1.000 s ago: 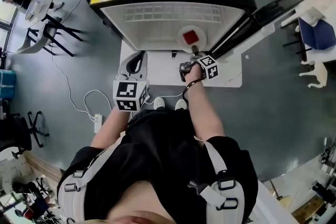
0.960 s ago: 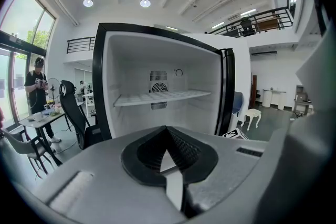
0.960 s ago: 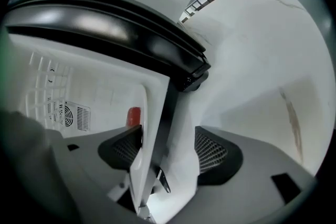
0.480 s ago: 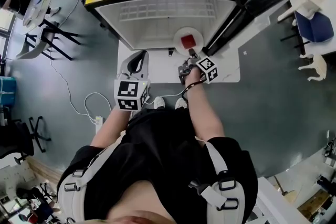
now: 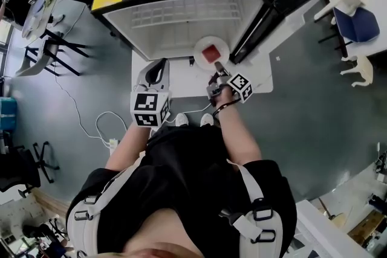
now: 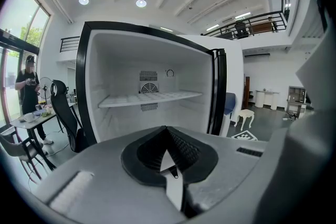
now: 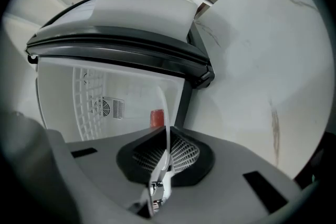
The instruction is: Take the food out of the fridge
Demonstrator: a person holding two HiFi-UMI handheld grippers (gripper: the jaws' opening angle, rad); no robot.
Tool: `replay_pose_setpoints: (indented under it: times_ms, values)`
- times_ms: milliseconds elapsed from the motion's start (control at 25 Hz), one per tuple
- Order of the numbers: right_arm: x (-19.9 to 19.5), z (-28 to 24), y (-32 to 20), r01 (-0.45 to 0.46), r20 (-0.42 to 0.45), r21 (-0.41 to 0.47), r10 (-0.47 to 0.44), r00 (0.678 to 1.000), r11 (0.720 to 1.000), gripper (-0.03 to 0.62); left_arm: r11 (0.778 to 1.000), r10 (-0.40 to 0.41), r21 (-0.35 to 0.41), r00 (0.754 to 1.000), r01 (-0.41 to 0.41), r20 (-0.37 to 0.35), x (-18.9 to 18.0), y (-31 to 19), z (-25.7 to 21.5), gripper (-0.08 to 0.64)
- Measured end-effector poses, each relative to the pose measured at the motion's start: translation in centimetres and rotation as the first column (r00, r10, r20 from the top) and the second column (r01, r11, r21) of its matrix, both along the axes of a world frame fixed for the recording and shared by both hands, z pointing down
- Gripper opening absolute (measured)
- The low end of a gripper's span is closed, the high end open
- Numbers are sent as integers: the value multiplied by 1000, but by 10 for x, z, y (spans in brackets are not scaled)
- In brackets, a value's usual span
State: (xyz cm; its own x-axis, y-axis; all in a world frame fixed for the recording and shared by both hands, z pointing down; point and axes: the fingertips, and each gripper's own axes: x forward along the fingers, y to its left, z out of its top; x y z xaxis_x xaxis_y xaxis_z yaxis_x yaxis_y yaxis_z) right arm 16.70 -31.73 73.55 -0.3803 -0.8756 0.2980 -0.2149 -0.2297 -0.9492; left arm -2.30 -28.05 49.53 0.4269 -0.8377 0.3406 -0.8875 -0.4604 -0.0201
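Observation:
A white plate (image 5: 198, 47) bearing a red piece of food (image 5: 211, 54) hangs at the front edge of the open fridge (image 5: 181, 18), on its right side. My right gripper (image 5: 218, 71) reaches it from the near side, its jaws closing with the pads pressed on the plate's near rim. In the right gripper view the plate's rim (image 7: 164, 113) runs edge-on between the fingers of the right gripper (image 7: 167, 150), with the red food (image 7: 157, 118) behind. My left gripper (image 5: 161, 64) is held before the fridge's left half, shut and empty. Past the left gripper (image 6: 169, 152) lies a bare white shelf (image 6: 149, 98).
The fridge door (image 5: 269, 12) stands open to the right. A white mat (image 5: 257, 78) lies under the fridge front. A cable and power strip (image 5: 112, 142) trail on the floor at left. A person (image 6: 28, 84), a black chair (image 6: 63, 107) and tables stand left of the fridge.
My right gripper has taken hold of the plate's rim and lifted a little; the plate with the red food now sits nearer the fridge's front. The left gripper has stayed put.

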Motion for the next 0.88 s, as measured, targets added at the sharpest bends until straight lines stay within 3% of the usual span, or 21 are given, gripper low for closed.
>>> replay_pose_setpoints:
  times_ms: [360, 880]
  values:
    - [1, -61, 30, 64, 30, 68, -66, 997, 996, 17, 1000, 4, 6, 999, -3, -32, 5, -5, -2, 3]
    - [0, -181, 64, 93, 66, 62, -97, 993, 994, 17, 1000, -10, -21, 994, 8, -105, 7, -14, 6, 3]
